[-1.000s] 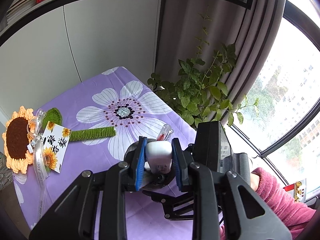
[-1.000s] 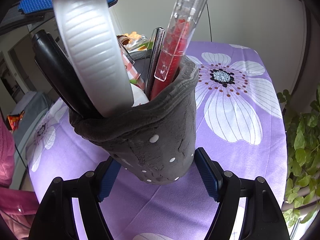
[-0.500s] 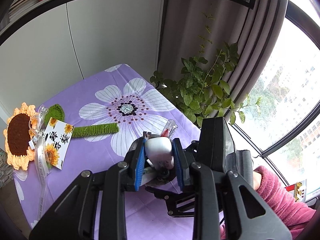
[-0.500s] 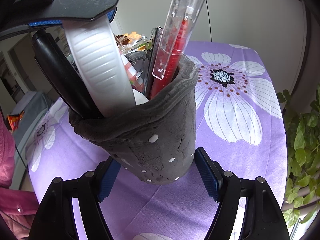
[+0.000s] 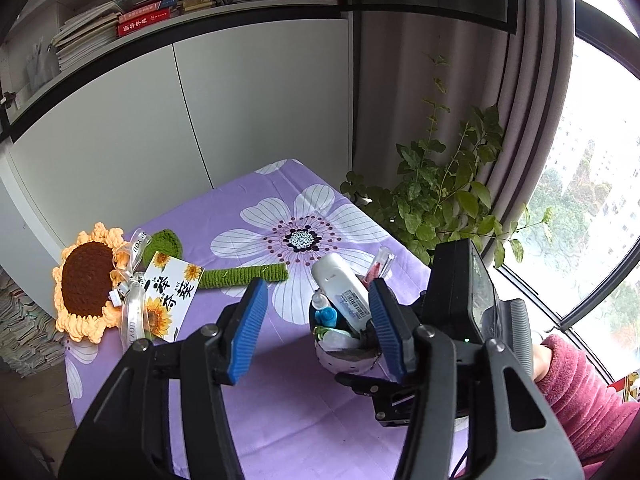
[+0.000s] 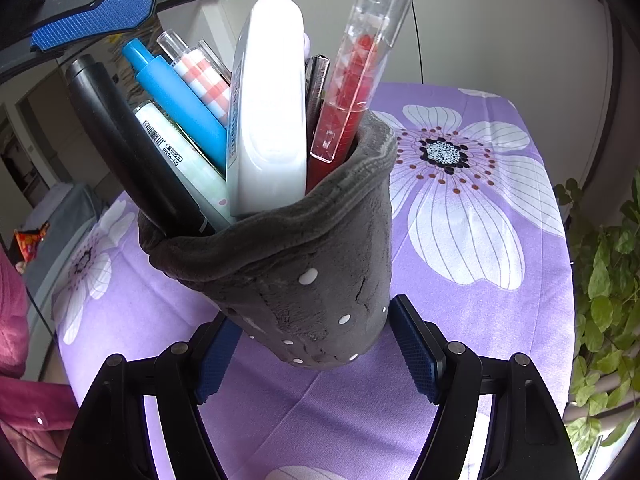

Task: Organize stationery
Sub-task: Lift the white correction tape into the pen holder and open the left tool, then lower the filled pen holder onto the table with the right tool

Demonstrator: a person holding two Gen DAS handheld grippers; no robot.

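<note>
A grey plush pen holder (image 6: 304, 280) with white dots stands on the purple flowered tablecloth (image 6: 472, 240). My right gripper (image 6: 316, 332) is shut on its lower part, a blue pad on each side. Inside stand a white flat case (image 6: 268, 112), a clear tube of red pieces (image 6: 356, 80), a blue pen (image 6: 176, 92), a black marker (image 6: 128, 152) and a pale green highlighter (image 6: 180, 168). My left gripper (image 5: 316, 288) hovers over the holder (image 5: 344, 356) with its jaws opening. The white case (image 5: 344, 292) stands between the pads, touching neither.
A crocheted sunflower (image 5: 86, 280) with a green stem (image 5: 244, 276) and a printed card (image 5: 168, 296) lies at the table's left. A leafy plant (image 5: 440, 200) stands past the right edge by the window. White cabinets are behind. A pink sleeve (image 5: 576, 392) is at lower right.
My left gripper let go of the white case, spread its jaws and drew back. The case now rests in the holder. The right gripper has not moved.
</note>
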